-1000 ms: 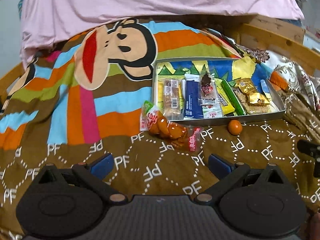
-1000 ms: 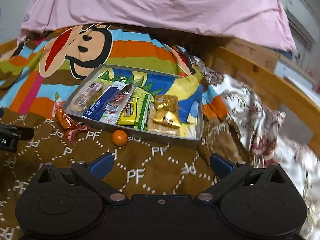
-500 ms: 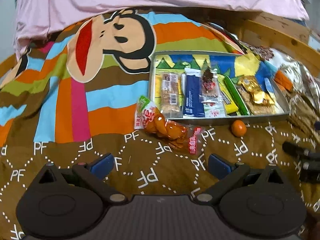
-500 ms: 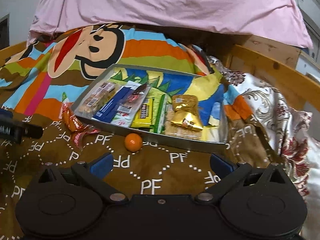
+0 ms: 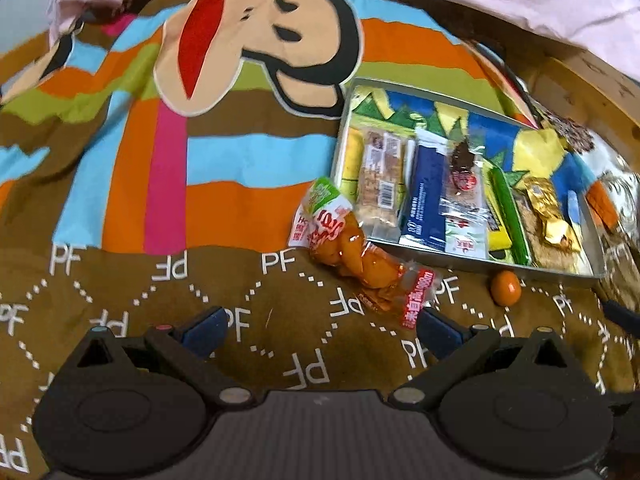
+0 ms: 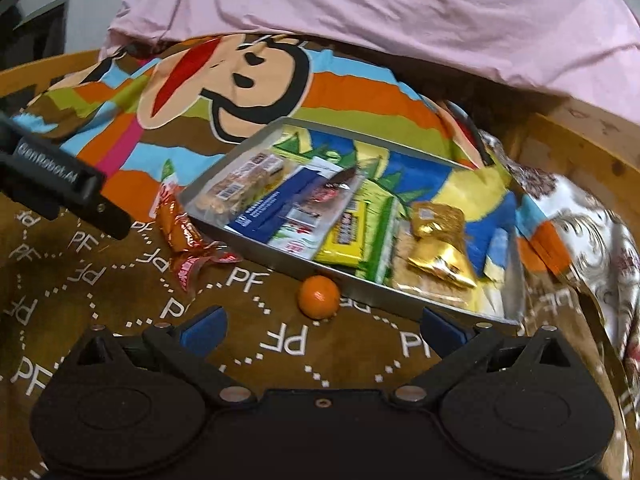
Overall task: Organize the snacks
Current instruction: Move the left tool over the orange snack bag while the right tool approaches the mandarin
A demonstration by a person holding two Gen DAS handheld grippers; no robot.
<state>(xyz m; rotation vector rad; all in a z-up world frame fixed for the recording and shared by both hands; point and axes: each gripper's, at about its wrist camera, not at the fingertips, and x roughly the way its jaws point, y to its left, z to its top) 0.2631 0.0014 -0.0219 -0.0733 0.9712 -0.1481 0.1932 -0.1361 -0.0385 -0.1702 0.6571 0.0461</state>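
My left tool [image 5: 320, 330] hangs over the brown patterned blanket [image 5: 280, 320] with its jaws spread wide and nothing between them. Its blue pads [image 5: 204, 330] sit low over the cloth, and the right-hand pad is just beside the crimped end of the orange snack pack [image 5: 356, 256], which lies at about one o'clock from me, outside the tray. At two o'clock a small orange fruit [image 5: 506, 288] rests on the blanket, just against the near wall of the metal tray [image 5: 460, 262].

My right tool [image 6: 322, 326] is likewise wide open and empty. The same orange fruit [image 6: 319, 296] sits at twelve o'clock, close ahead between the pads, touching the tray's near wall [image 6: 280, 256]. The orange snack pack [image 6: 182, 236] lies at ten o'clock, beside the tray's left corner. My left tool's black finger [image 6: 64, 184] reaches in from nine o'clock.

Inside the tray, left to right, lie a grain bar [image 5: 380, 180], a dark blue packet [image 5: 426, 196], a clear red-labelled packet [image 5: 464, 188], a yellow-and-green wrapper [image 5: 504, 216] and a gold foil packet [image 5: 550, 216]. A pink sheet [image 6: 400, 8] covers the far end of the bed.
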